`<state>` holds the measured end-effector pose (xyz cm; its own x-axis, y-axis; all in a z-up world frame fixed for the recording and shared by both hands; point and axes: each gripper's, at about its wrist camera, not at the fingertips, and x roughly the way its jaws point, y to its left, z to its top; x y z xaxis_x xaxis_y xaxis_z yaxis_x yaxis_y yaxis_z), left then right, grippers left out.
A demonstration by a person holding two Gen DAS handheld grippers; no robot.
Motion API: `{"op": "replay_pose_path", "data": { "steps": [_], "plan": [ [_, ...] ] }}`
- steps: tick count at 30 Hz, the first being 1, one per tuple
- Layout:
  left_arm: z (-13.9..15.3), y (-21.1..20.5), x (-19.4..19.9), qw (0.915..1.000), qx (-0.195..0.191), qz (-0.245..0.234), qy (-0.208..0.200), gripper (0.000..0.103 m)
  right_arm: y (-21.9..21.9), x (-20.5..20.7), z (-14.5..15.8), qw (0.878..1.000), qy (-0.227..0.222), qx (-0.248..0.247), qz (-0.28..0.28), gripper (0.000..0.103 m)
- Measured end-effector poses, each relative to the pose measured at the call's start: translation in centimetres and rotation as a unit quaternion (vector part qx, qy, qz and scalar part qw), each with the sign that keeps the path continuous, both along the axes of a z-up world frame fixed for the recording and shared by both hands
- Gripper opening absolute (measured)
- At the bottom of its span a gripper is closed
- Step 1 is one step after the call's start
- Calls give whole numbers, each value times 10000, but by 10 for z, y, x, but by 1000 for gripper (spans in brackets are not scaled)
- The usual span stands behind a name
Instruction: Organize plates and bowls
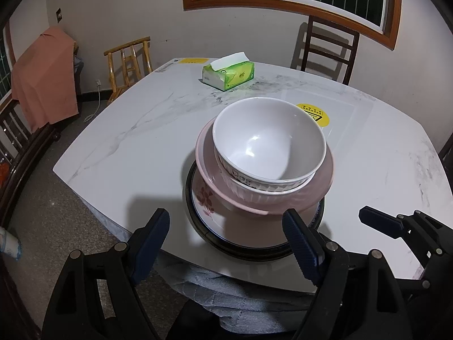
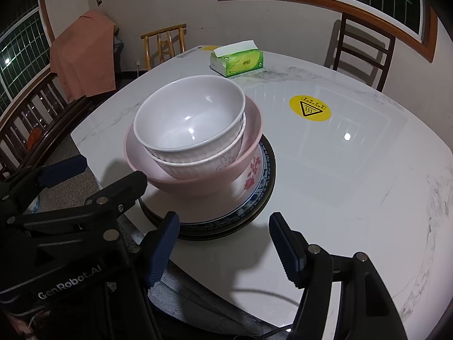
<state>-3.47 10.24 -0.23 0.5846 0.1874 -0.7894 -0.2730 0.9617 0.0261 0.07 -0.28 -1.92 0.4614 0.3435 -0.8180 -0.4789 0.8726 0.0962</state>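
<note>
Left tool: my left tool (image 1: 226, 243) hangs with its jaws spread wide and nothing between the pads; it grips nothing and points down over the near edge of the surface (image 1: 136, 147).

Stack: the white bowl (image 1: 269, 138) sits nested in a ribbed white bowl (image 1: 249, 191), both inside the pink bowl (image 1: 308, 194), which rests on the flowered plate (image 1: 206, 206) and, under it, a dark-rimmed plate (image 1: 254, 252).

Where it lies: the whole pile stands on the surface near its front edge, just beyond my left tool's fingertips and almost straight ahead of them.

Right tool: my right tool (image 2: 223, 243) is partly spread and empty; from it the pile lies ahead and off to the left, its left pad close to the dark rim.

Key relation: I judge the left tool better lined up with the stack. The pile is round, so it has no long axis; the approach depends on the rim, not on a turn of the wrist.

Beyond: a green tissue box (image 2: 237, 58) is well apart at the far side, and a yellow warning sticker (image 2: 310, 107) lies to the right of the pile.
</note>
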Motion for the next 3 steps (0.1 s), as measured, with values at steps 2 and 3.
{"op": "replay_pose_path", "data": {
  "steps": [2,3],
  "plan": [
    [1,-1,-1,10000,-7,-9,-24,81,0,0,1,10000,-14,-9,7,67],
    [2,-1,-1,10000,2,-22,-41,82,1,0,1,10000,-18,-14,8,67]
  ]
}}
